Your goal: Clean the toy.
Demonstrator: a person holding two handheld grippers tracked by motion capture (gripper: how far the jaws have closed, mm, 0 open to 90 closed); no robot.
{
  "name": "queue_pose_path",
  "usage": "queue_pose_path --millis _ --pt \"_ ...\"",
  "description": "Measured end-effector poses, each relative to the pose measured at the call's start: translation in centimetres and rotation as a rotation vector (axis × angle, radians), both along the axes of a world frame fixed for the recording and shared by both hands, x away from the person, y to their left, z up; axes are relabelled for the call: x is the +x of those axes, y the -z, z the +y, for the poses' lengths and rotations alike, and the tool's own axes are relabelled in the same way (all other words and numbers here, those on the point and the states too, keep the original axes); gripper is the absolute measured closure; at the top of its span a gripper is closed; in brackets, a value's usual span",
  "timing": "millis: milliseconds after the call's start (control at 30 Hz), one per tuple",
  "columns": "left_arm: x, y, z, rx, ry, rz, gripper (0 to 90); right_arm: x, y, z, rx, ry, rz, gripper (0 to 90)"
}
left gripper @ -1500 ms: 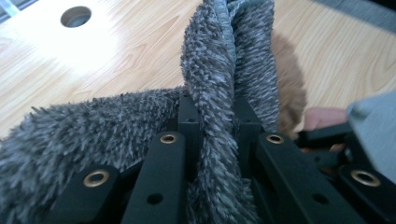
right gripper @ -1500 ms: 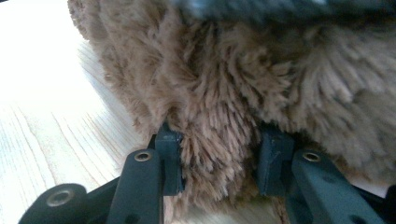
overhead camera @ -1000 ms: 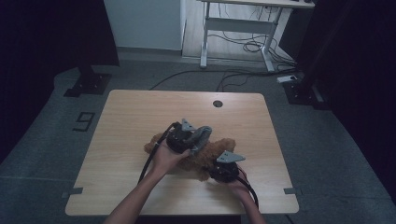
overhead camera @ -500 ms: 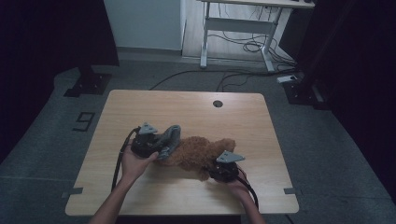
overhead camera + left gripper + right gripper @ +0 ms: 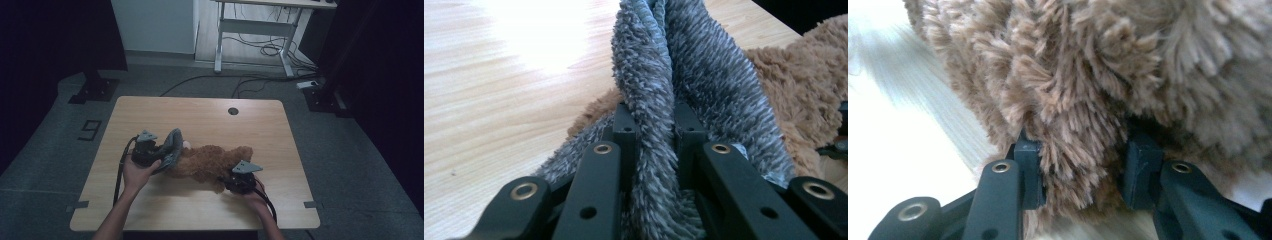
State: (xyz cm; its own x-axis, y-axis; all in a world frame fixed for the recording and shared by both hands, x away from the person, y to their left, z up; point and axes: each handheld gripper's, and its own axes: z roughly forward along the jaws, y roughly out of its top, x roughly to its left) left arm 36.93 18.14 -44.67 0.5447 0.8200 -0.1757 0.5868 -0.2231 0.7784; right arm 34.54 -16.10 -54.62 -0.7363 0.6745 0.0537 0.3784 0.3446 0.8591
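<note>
Left gripper [image 5: 156,152] has slid out toward the left side of the table [image 5: 200,112] since a moment ago, seen from the high view, and it has pulled the grey fuzzy cloth [image 5: 172,147] along with it. That looks like the cloth is being peeled off the brown teddy bear [image 5: 210,162]. It is not off yet, because the cloth is touching the bear's left end. The bear lies flat in the middle of the table, stretched out between both hands. The right gripper [image 5: 239,181] has not moved and sits at the bear's right end.

From the left gripper view, the jaws are squeezed tight on a fold of the grey cloth [image 5: 659,90], which stands up between them. The brown bear [image 5: 804,95] is just behind it on the right.

From the right gripper view, the jaws pinch a clump of the bear's shaggy brown fur [image 5: 1073,100], holding the bear down on the pale table [image 5: 908,150].
</note>
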Motion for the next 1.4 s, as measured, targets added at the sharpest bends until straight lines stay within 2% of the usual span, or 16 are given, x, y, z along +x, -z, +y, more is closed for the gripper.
queue_pose_path --millis 133,200,367,467,600,700,767,867,933,1000,1100,1167,1200,1300,1400 --pt "-0.3 0.8 -0.9 0.010 -0.017 -0.031 77.6 0.3 0.1 -0.1 -0.012 0.021 -0.013 61.1" --pt "-0.1 1.2 -1.6 0.009 -0.023 -0.035 77.9 0.6 0.1 -0.2 -0.014 0.040 -0.018 61.2" --pt "1.1 1.7 -2.7 -0.035 -0.036 -0.027 78.1 1.5 0.3 -0.9 -0.014 0.100 -0.029 61.7" --pt "2.1 1.7 -3.5 -0.022 -0.044 -0.027 78.1 2.3 0.2 -1.2 -0.013 0.138 -0.027 62.2" --pt "2.5 1.5 -3.8 0.008 -0.037 -0.029 78.2 2.9 0.2 -1.4 0.000 0.150 -0.014 61.8" --pt "1.7 1.7 -3.3 0.012 -0.025 -0.036 78.3 2.7 0.0 -1.6 0.009 0.136 -0.001 56.7" --pt "0.9 2.1 -2.8 -0.003 -0.017 -0.036 78.2 2.1 -0.4 -1.9 -0.006 0.106 -0.009 50.9" --pt "-0.4 2.4 -2.2 -0.017 -0.006 -0.039 78.2 1.2 -1.3 -2.8 -0.013 0.067 0.012 41.6" --pt "-1.3 2.5 -2.0 -0.019 0.007 -0.045 78.1 0.3 -2.1 -3.9 0.002 0.075 0.013 33.9" --pt "-1.8 2.6 -1.8 -0.025 0.017 -0.046 78.0 -0.4 -2.8 -4.7 0.019 0.104 -0.001 29.0" --pt "-2.3 2.8 -1.5 -0.045 0.023 -0.045 77.9 -1.0 -5.0 -6.6 0.097 0.184 -0.036 24.6" --pt "-2.6 2.8 -1.5 -0.050 0.028 -0.045 77.8 -1.3 -6.5 -7.4 0.136 0.204 -0.071 23.3" --pt "-2.7 2.8 -1.5 -0.050 0.029 -0.047 77.7 -1.2 -7.4 -7.6 0.140 0.195 -0.081 23.2" --pt "-3.2 2.9 -1.5 -0.047 0.037 -0.053 77.6 -0.6 -8.9 -7.0 0.107 0.165 -0.106 26.0" --pt "-3.5 3.0 -1.4 -0.053 0.042 -0.051 77.5 0.2 -9.8 -5.6 0.068 0.096 -0.110 30.4"
